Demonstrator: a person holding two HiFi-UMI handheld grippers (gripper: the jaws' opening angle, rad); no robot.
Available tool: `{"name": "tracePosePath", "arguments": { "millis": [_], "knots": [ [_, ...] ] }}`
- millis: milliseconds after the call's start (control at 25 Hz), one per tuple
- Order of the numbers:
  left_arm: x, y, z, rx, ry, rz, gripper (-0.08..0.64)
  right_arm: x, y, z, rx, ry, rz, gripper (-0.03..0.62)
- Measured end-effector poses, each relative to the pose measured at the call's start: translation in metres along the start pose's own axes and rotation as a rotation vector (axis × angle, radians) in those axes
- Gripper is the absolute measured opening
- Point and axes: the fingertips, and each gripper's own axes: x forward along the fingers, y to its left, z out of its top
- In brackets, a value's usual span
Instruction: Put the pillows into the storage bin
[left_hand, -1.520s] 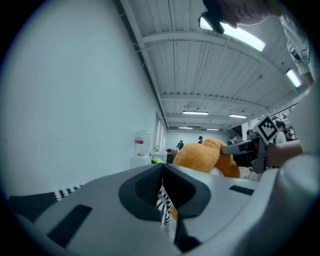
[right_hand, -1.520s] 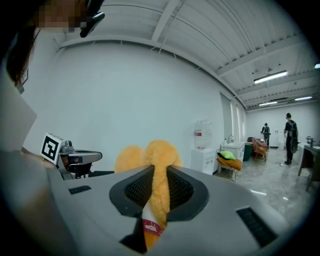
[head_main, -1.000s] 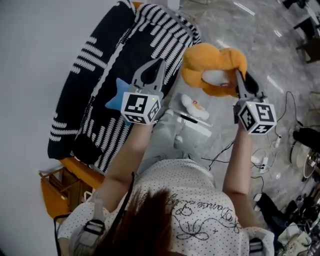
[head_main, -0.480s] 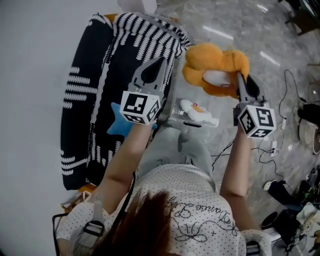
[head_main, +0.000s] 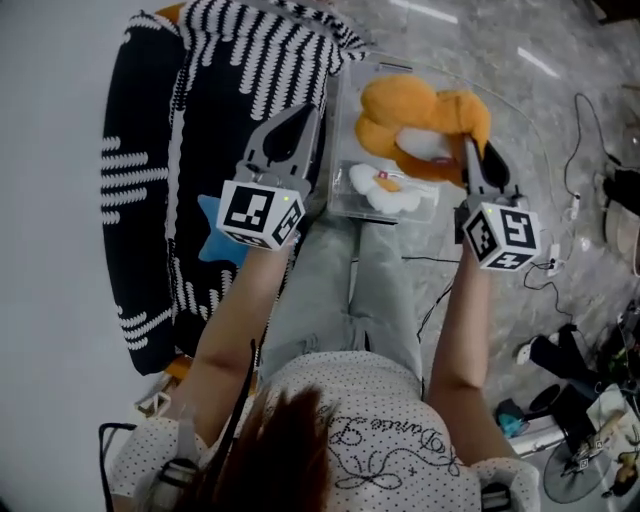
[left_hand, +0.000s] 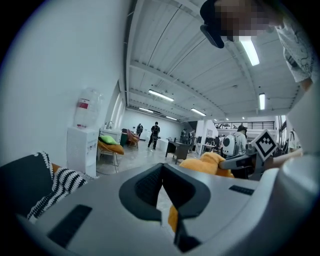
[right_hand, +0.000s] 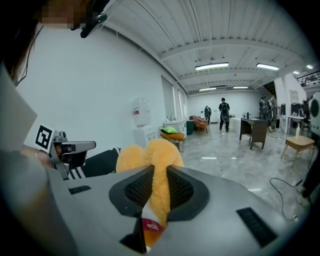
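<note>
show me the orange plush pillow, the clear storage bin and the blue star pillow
orange plush pillow (head_main: 398, 108), head view, its rounded body
clear storage bin (head_main: 342, 140), head view, its left wall
blue star pillow (head_main: 208, 236), head view, its visible left part

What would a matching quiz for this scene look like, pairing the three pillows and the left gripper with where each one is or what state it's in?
Things:
1. orange plush pillow
2. white plush pillow
3. blue star pillow
4. left gripper

Places or states:
A. on the black-and-white striped cover, partly behind a marker cube
B. shut, with nothing in it
C. clamped in the right gripper, above the bin
D. lying inside the clear storage bin

Pairs: 1-C, 2-D, 3-A, 4-B
</note>
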Motion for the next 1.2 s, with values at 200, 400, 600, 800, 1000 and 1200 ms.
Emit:
{"name": "tracePosePath", "arguments": {
  "millis": [200,400,600,800,1000,1200],
  "knots": [
    [0.014,0.008,-0.052,-0.057,0.033,0.044,0.004,0.031,-0.018,-0.060,0.026,0.062,0.024,0.069],
    [0.046,0.017,-0.115,-0.181,0.020,0.058,0.004,0.074,-0.054,-0.131,0.057,0.118,0.035,0.071],
    [0.067,0.023,-0.206,-0.207,0.093,0.072,0.005,0.113,-0.081,-0.227,0.091,0.192,0.051,0.074],
    [0.072,0.032,-0.289,-0.201,0.153,0.118,0.004,0.147,-0.092,-0.323,0.075,0.262,0.068,0.075],
    [0.081,0.036,-0.353,-0.214,0.191,0.136,0.004,0.178,-0.101,-0.409,0.097,0.340,0.061,0.077],
    [0.084,0.038,-0.399,-0.232,0.202,0.127,0.005,0.205,-0.109,-0.482,0.059,0.419,0.049,0.081]
  ]
}}
